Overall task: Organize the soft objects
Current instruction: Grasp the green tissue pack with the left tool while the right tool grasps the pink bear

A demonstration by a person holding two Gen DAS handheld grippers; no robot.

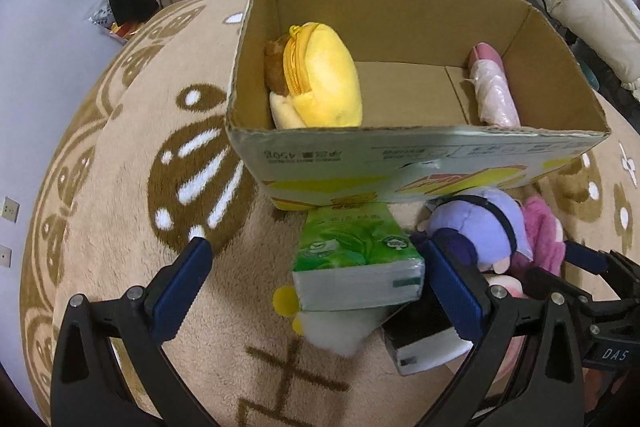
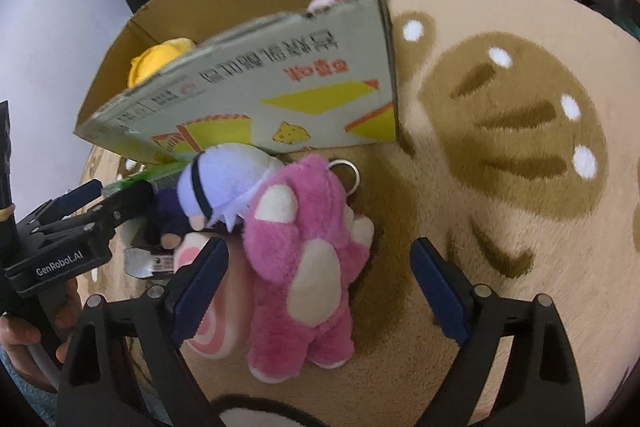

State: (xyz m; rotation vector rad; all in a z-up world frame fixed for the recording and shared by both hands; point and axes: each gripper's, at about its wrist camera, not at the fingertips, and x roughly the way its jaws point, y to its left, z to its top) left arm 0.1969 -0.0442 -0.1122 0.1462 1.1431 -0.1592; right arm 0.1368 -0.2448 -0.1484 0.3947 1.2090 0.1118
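In the left wrist view, the left gripper [image 1: 312,263] stands wide around a green tissue pack [image 1: 356,259] at lower centre, below the cardboard box [image 1: 416,147]. In the right wrist view, the right gripper [image 2: 320,259] gapes wide over a pink bear [image 2: 304,259], low and centre on the rug [image 2: 500,227].

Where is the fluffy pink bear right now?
The pink bear lies on the tan rug just in front of the cardboard box, right beside the purple plush doll. In the right wrist view it sits between the open right gripper fingers.
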